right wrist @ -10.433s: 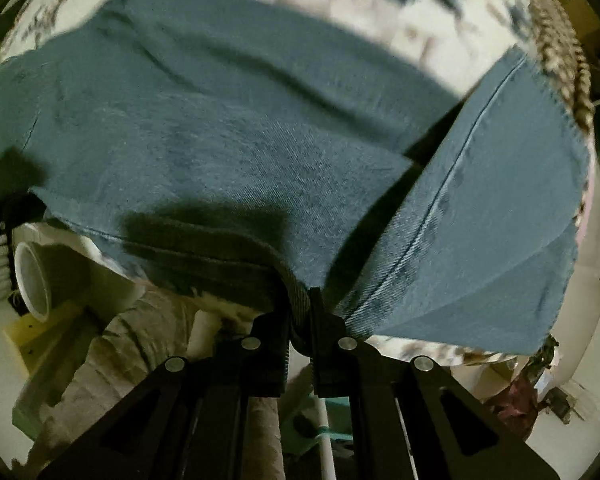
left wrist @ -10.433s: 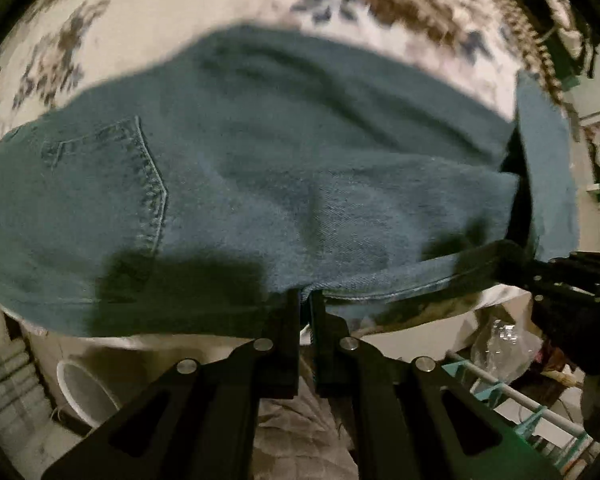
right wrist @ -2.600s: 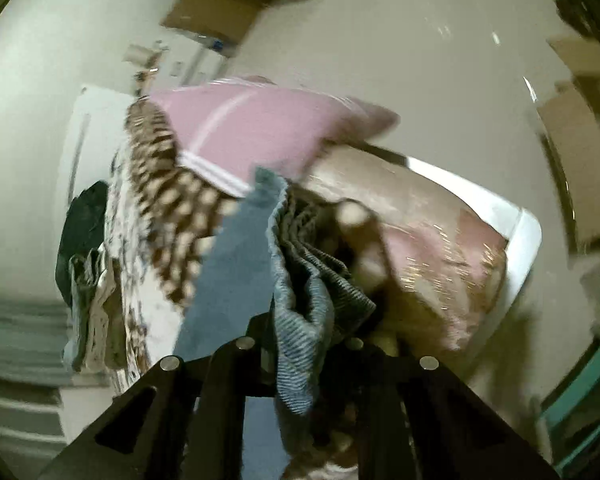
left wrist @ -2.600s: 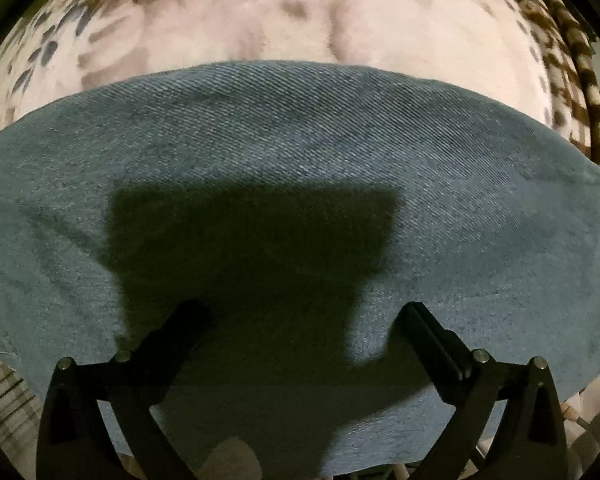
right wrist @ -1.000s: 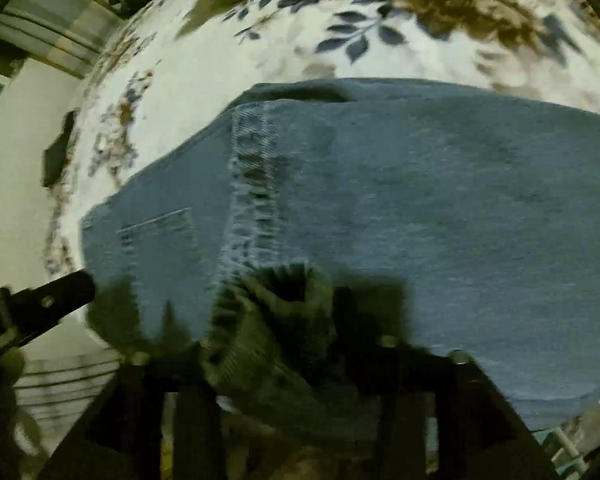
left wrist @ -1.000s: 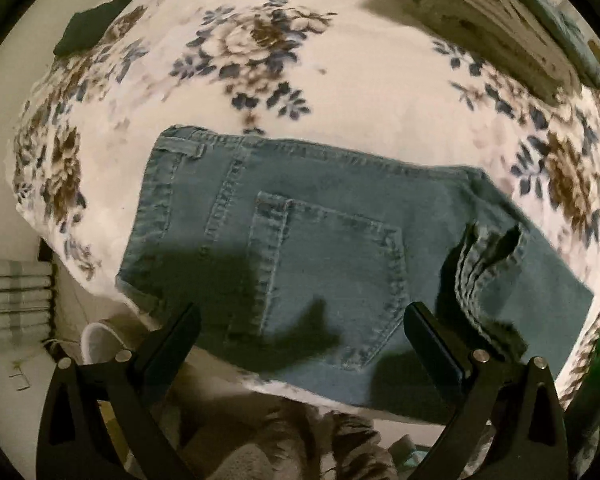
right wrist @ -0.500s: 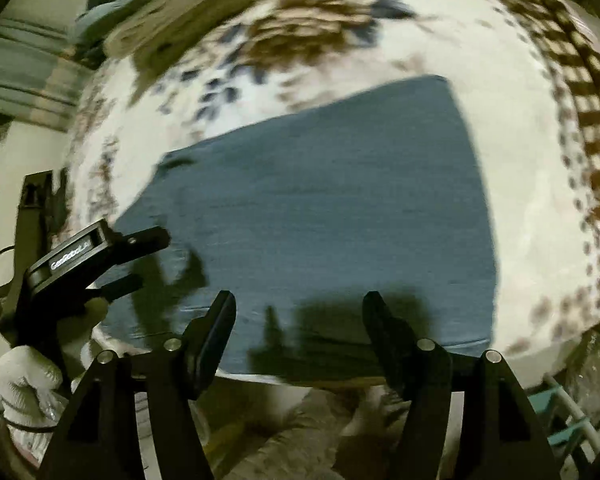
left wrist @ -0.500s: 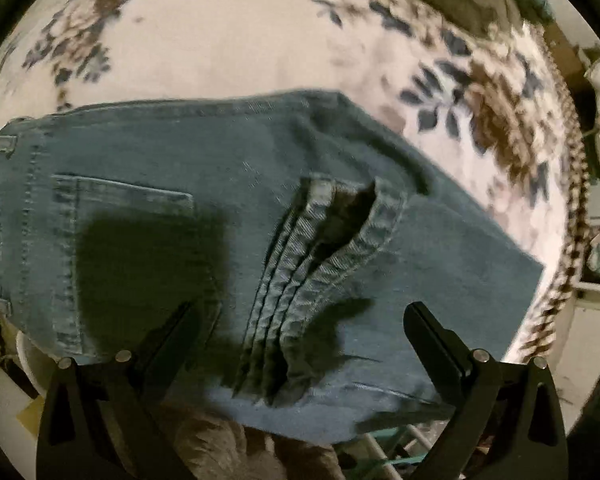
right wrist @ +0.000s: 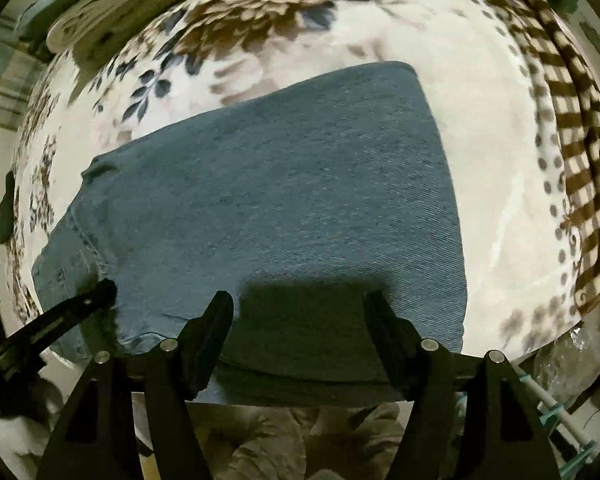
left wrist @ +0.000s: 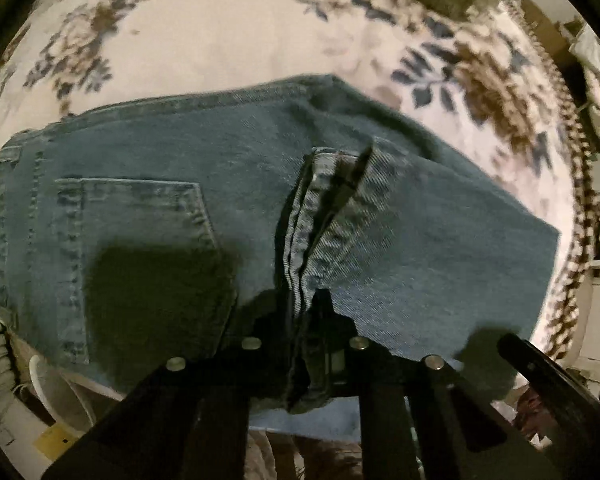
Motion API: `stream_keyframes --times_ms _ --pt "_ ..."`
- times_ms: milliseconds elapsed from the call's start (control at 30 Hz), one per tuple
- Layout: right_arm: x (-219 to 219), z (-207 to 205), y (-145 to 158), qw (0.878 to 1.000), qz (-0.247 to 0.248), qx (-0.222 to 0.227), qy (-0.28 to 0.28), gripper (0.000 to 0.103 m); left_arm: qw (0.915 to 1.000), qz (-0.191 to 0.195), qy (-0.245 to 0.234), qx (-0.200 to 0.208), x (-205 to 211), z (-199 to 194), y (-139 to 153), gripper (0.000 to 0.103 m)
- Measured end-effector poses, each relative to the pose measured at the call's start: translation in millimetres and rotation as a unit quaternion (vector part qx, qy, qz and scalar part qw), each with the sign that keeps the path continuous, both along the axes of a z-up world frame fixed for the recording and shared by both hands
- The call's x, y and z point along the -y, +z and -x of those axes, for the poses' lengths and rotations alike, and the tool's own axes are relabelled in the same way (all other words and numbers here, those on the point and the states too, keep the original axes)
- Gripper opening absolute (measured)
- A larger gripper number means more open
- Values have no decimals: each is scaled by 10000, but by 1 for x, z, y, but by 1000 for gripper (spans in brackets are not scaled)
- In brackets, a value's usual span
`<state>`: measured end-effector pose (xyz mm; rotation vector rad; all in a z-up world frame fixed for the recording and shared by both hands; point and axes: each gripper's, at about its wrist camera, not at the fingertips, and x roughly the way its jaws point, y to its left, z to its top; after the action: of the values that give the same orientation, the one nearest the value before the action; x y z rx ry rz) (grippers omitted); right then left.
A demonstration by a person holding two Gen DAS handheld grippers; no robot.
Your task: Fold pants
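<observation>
Folded blue denim pants (left wrist: 420,240) are spread on a bed covered by a cream floral blanket (left wrist: 220,32). Their stacked hems are pinched by the left tongs (left wrist: 304,312). The right tongs (right wrist: 300,308) are held spread above the pants' near edge.

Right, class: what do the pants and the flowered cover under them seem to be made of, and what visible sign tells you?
Pants: blue denim, matte and slightly faded, judging by the diagonal twill weave and pale double-stitched hems.
Flowered cover: probably soft fleece or plush, since its printed surface looks fuzzy and unshiny; blur leaves that uncertain.
</observation>
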<state>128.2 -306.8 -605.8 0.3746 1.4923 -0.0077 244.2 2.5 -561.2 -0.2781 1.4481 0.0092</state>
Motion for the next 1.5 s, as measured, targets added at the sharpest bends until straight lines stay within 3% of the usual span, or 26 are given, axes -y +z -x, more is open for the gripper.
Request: stream_keyframes --times_ms 167,300,433,500,567,667,733,933,1100,1167,1267,1367,1400,1500 --pt "-16 -8 4 9998 -31 -22 178 71 9995 178 250 -86 -19 17 14 9" --pt "-23 -12 4 9994 56 -72 323 71 9991 109 340 -248 -26 33 -2 9" --pt "-31 -19 0 9979 410 -179 463 92 9985 -7 277 -470 -19 21 -14 14" --pt "-31 -21 0 9974 534 -206 427 94 9984 -177 228 -494 -13 15 -12 16" --pt "-32 -22 3 9961 750 -177 431 96 9972 -581 83 -471 -3 8 -5 41" --pt "-36 -20 10 9943 931 -107 502 97 9965 -744 97 -357 -6 6 7 61" --pt "-42 -21 16 9932 1023 -71 553 97 9958 -860 120 -295 -12 5 16 68" --pt "-65 -23 41 9916 1099 124 677 98 9937 -1037 420 -53 -39 7 43 69" --pt "-92 -29 58 9913 1052 243 747 98 9913 -550 1199 26 -82 16 55 69" --pt "-105 -28 60 9925 930 277 743 98 9855 -277 1672 71 -110 26 54 69" --pt "-123 -31 55 9940 776 245 735 98 9681 203 2495 115 -156 51 45 69" --pt "-134 -32 46 9940 740 153 794 98 9376 747 3396 86 -199 74 21 69" --pt "-139 -33 42 9938 734 113 825 98 9226 899 3750 97 -215 85 10 68" --pt "-150 -35 33 9927 777 3 918 98 8910 1261 4360 121 -238 106 -11 67"
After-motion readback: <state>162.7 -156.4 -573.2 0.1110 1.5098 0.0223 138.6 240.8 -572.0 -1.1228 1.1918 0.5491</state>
